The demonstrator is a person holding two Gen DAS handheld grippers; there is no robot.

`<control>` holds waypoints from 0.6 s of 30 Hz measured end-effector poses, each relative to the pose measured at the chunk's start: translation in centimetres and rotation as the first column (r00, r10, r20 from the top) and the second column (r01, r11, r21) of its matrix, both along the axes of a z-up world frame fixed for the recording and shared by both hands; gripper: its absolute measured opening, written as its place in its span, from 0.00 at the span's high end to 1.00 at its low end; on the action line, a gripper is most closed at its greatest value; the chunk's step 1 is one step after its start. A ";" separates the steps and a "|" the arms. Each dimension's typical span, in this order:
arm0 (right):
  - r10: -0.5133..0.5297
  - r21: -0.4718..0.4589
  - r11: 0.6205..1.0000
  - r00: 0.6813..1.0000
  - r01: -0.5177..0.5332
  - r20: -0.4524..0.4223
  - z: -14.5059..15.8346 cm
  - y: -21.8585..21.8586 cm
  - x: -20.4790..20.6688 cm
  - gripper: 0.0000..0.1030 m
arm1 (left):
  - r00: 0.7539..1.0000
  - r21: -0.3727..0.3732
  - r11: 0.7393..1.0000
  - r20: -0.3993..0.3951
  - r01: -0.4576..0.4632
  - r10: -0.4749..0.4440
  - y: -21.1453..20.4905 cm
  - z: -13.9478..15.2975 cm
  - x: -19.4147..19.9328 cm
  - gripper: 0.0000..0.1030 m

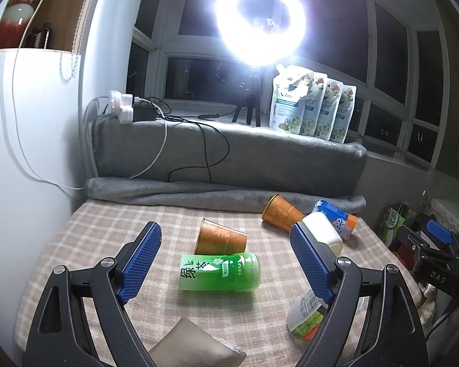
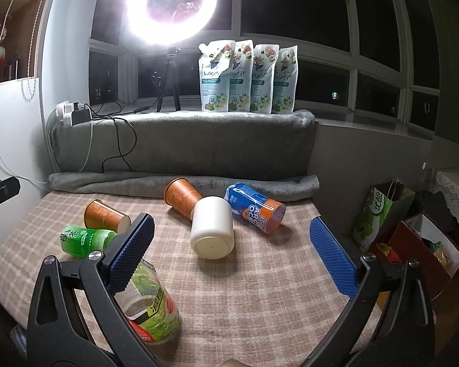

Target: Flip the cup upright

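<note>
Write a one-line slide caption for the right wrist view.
Open right gripper hovers over a checked table facing a tipped white cup among two fallen orange cups and bottles.

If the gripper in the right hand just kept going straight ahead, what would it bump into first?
Most likely the white cup lying on its side, base toward the camera. It sits roughly between the open right gripper fingers' line of travel, though depth is hard to judge.

I'm looking at a ring light (image 2: 172,6) blazing on its tripod (image 2: 168,85) at the far windowsill, dark windows (image 2: 293,9) behind it. Four refill pouches (image 2: 249,78) stand to its right. A grey blanket (image 2: 183,143) drapes the ledge, and a white wall (image 1: 30,140) closes the left side beside the checked worktop (image 2: 260,275).
</note>
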State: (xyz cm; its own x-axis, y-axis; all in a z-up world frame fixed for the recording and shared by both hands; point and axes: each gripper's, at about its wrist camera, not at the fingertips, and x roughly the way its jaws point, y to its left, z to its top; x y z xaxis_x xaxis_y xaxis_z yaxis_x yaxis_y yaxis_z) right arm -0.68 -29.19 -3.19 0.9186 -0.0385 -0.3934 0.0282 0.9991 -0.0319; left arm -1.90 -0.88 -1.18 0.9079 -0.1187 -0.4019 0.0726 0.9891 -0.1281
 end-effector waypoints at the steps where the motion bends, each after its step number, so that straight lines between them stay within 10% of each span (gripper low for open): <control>1: 0.000 0.000 1.000 1.000 0.000 0.000 0.0 0.0 0.0 0.00 | 1.000 0.000 1.000 0.000 0.000 0.000 0.0 0.0 0.0 0.16; 18: 0.001 -0.002 1.000 1.000 -0.001 0.000 0.0 0.1 0.1 0.00 | 1.000 0.001 1.000 0.001 0.004 -0.004 -0.1 0.0 0.1 0.16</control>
